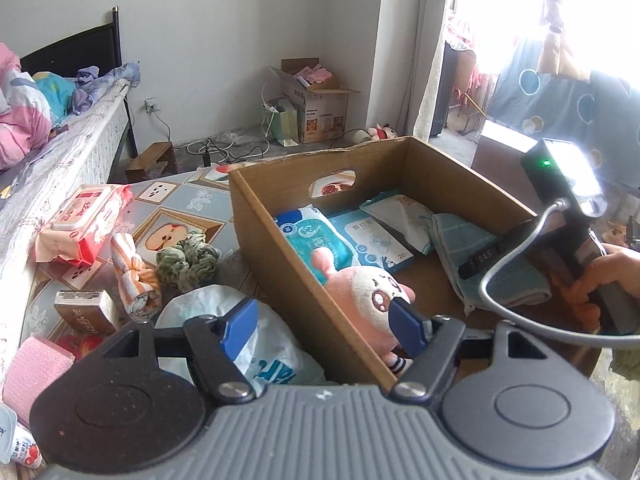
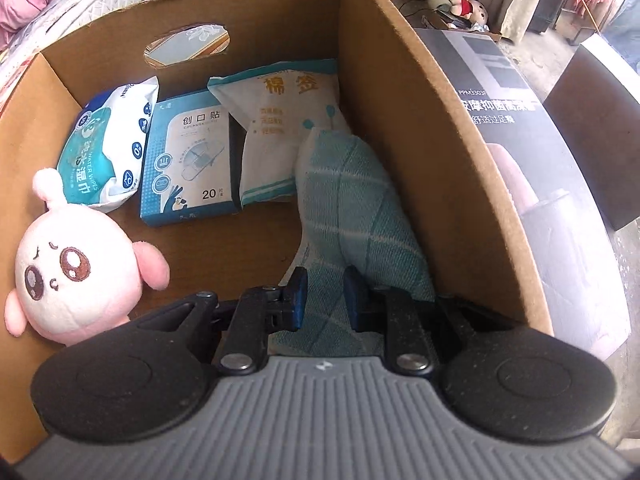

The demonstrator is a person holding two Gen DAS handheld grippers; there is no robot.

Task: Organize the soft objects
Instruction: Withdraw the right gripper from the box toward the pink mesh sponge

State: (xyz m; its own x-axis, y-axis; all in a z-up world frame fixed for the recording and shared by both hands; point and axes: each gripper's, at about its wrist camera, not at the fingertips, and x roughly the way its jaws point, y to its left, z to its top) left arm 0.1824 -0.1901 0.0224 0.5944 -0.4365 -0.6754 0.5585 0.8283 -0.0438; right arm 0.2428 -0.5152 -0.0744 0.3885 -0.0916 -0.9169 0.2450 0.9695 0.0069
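Right wrist view had the right gripper (image 2: 325,298) pinching the teal cloth (image 2: 356,216) at 1 o'clock in the cardboard box (image 2: 420,128) (left gripper (image 1: 325,325) open, empty), so I'd lay it flat before letting go.

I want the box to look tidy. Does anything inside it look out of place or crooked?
Yes. The blue cloth lies crumpled along the right wall of the box, one end over the cotton swab packet. The pink plush toy leans against the left wall.
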